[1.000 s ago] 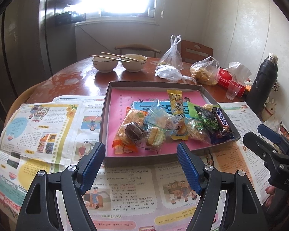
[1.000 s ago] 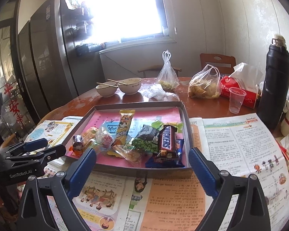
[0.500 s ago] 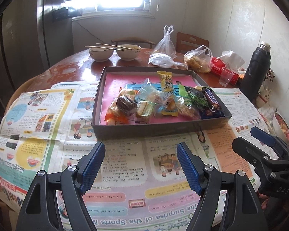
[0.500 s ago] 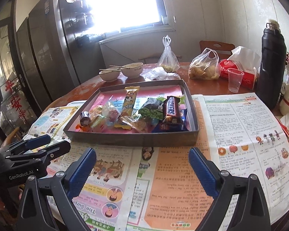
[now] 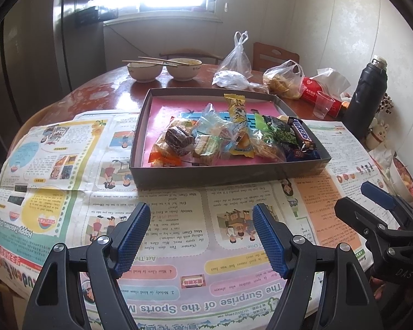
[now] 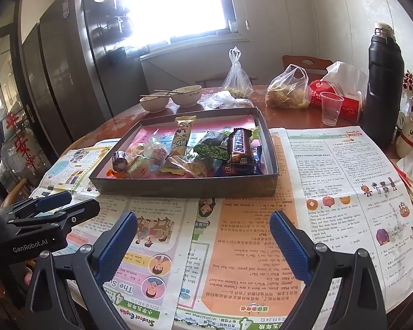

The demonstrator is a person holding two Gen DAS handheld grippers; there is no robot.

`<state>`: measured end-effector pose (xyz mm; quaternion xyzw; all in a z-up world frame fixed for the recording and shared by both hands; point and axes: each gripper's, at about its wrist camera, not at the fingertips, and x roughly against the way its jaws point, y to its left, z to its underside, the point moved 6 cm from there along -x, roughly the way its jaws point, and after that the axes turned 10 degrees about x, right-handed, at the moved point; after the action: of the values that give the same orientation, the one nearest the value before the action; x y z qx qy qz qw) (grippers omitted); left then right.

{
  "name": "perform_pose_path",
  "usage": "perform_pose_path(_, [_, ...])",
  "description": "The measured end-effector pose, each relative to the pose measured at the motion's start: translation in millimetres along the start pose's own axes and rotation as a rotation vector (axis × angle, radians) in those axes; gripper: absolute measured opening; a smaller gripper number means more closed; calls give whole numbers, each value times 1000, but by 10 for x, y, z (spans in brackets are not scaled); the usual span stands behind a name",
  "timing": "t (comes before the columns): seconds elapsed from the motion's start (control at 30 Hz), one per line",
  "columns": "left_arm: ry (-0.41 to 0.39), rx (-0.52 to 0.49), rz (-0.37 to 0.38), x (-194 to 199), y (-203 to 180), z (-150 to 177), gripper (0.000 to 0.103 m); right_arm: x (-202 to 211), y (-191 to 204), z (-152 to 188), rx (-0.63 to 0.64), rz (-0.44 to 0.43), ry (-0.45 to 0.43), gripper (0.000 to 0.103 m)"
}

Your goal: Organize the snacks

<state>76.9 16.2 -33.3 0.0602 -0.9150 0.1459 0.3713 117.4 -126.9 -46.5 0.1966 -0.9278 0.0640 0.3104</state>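
A shallow dark box (image 5: pixel 206 174) with a pink floor stands on newspaper and holds a pile of wrapped snacks: a Snickers bar (image 5: pixel 301 134), a yellow bar (image 5: pixel 236 110), a green pea packet (image 5: pixel 282 133), a dark round sweet (image 5: pixel 177 139). The box (image 6: pixel 184 188) and the Snickers bar (image 6: pixel 239 145) also show in the right wrist view. My left gripper (image 5: pixel 201 214) is open and empty, above the newspaper in front of the box. My right gripper (image 6: pixel 203 222) is open and empty, also short of the box.
Newspaper (image 5: pixel 68 165) covers the near half of the round wooden table. Behind the box stand two bowls with chopsticks (image 5: pixel 162 68), plastic bags (image 5: pixel 282 81), a clear cup (image 6: pixel 330 107), a red tissue pack (image 6: pixel 344 99) and a black flask (image 6: pixel 382 82). A fridge (image 6: pixel 68 68) stands at left.
Both grippers have pulled back from the box, which now sits farther away with more newspaper in front. Both stay open and empty. The snacks have not moved.
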Motion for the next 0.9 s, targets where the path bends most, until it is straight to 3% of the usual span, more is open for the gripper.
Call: perform_pose_path(0.9, [1, -10, -34, 23, 59, 14, 78, 34, 42, -16, 5, 3, -6, 97])
